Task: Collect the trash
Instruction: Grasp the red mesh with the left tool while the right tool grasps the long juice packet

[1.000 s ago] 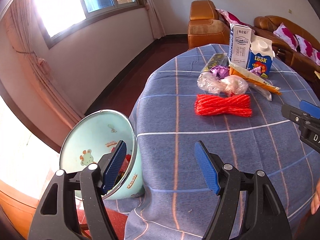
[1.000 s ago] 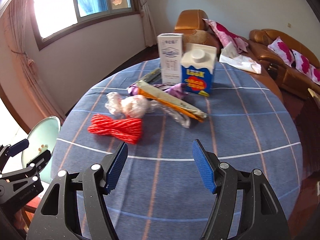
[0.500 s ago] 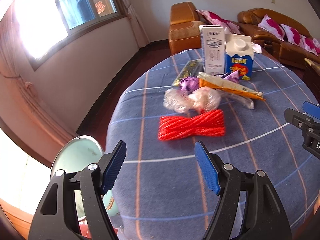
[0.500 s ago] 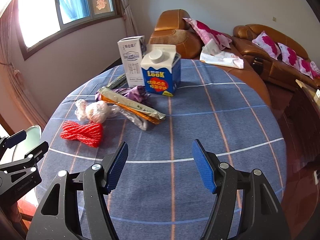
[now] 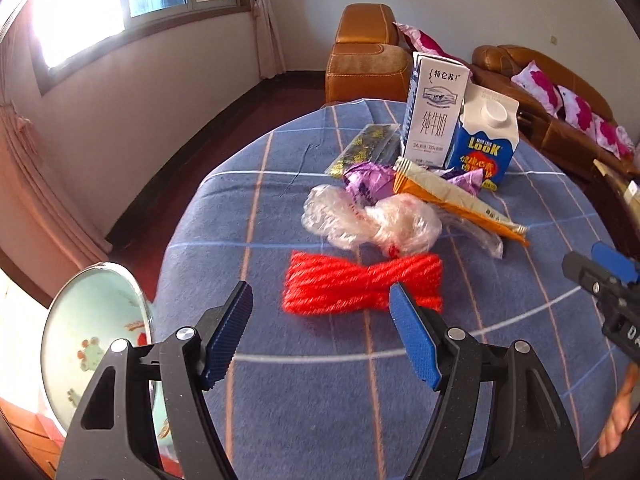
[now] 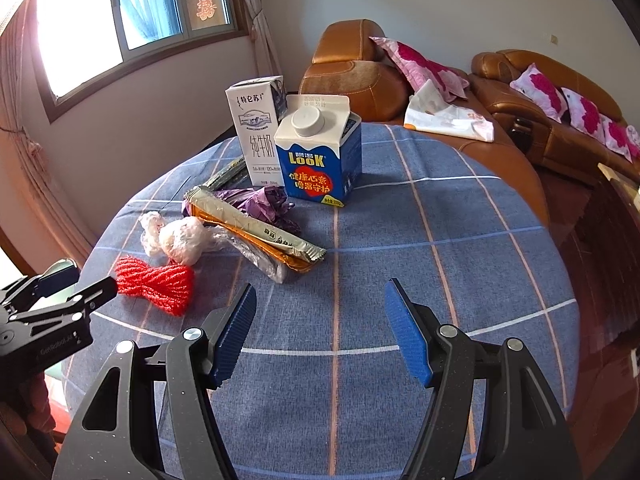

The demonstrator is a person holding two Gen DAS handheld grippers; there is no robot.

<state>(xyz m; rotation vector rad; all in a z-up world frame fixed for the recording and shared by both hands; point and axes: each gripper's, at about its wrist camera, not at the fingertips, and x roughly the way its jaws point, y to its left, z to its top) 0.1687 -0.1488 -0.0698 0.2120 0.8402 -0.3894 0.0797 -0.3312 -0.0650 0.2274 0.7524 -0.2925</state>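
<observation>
A red bundle of cord (image 5: 360, 284) lies on the blue checked tablecloth (image 5: 304, 392), just ahead of my open, empty left gripper (image 5: 320, 304). Behind it lie a crumpled clear plastic bag (image 5: 368, 220), a purple wrapper (image 5: 368, 180), an orange-and-cream snack wrapper (image 5: 456, 204), a white milk carton (image 5: 434, 112) and a blue LooK carton (image 5: 484, 140). My right gripper (image 6: 320, 304) is open and empty above bare cloth, right of the snack wrapper (image 6: 256, 228) and the red cord (image 6: 156, 280). The left gripper also shows at the left in the right wrist view (image 6: 60, 300).
A pale green enamel basin (image 5: 92, 344) stands tilted off the table's left edge. A dark patterned packet (image 5: 364, 148) lies by the milk carton. Brown leather sofas with pink cushions (image 6: 540, 92) stand behind the round table. The right gripper shows at the right edge of the left wrist view (image 5: 604, 276).
My left gripper has swung from the basin toward the table and closed in on the red cord. My right gripper has shifted right, away from the cord. Both stayed open.
</observation>
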